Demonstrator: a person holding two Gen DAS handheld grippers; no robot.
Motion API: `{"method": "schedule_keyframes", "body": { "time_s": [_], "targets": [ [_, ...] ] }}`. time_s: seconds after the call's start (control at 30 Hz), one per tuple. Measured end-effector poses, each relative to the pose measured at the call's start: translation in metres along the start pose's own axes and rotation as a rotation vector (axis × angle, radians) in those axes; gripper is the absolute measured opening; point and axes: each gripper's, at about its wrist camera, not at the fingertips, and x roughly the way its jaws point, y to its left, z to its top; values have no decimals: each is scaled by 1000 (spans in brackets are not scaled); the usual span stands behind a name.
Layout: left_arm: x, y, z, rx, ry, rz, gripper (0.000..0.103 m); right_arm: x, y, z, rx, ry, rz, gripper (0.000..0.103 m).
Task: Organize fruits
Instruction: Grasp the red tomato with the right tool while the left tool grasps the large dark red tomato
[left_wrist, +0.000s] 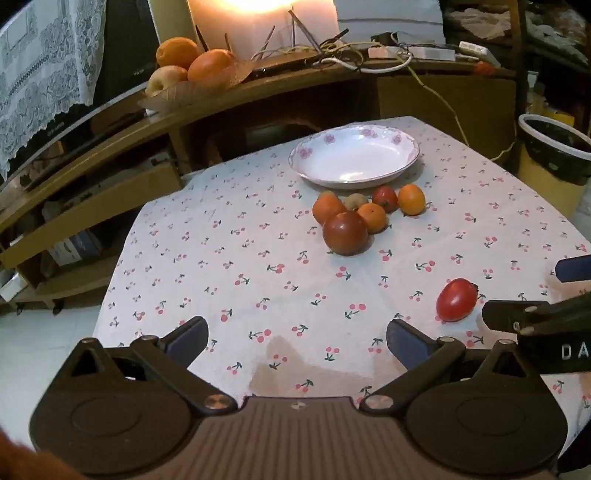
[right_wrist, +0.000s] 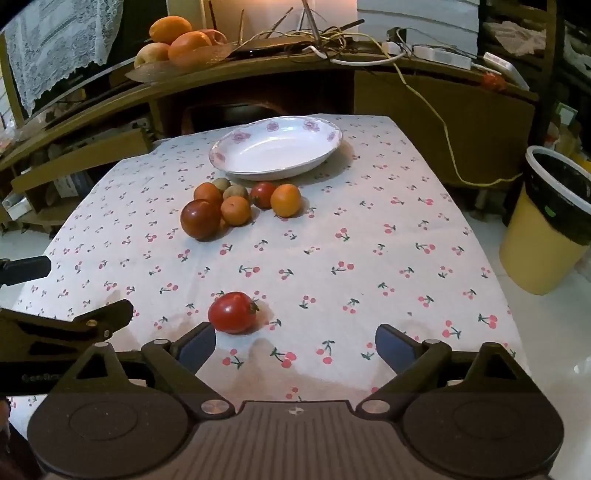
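A white floral plate stands empty at the far side of the table. In front of it lies a cluster of fruit: a large dark red tomato, three oranges, a small red tomato and brownish kiwis. A lone red tomato lies near the front. My left gripper is open and empty over the cloth. My right gripper is open and empty, the lone tomato just ahead of its left finger.
The table has a white cherry-print cloth. A wooden shelf behind holds a bowl of oranges and an apple and cables. A yellow bin stands right of the table. The floor lies to the left.
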Motion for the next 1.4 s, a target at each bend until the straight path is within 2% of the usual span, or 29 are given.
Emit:
{"method": "schedule_keyframes", "body": {
  "time_s": [0.37,0.6,0.87,1.0,1.07,1.13,1.17,1.2,1.33,1.4],
  "targets": [
    [9,-7,3,33,5,4,103,5,-5,4,-10,22,15,91],
    [5,8,-5,36,-12,14,103,13,0,5,-30,43,64,91],
    [8,24,-6,4,-18,-16,103,25,10,10,-75,35,86,90],
    [11,21,-5,28,-29,-16,103,37,13,12,-79,66,102,81],
    [12,18,-4,45,-43,-22,103,39,16,13,-102,53,95,73],
    [13,15,0,62,-57,-29,103,38,19,13,-128,48,104,52],
    [13,14,3,71,-67,-37,103,38,19,13,-130,49,111,48],
    [14,12,6,81,-79,-49,103,37,18,14,-134,49,107,39],
    [22,3,24,89,-94,-72,93,34,6,17,-110,66,88,36],
    [30,-2,32,81,-85,-91,80,31,-2,18,-86,68,82,36]
  ]
}}
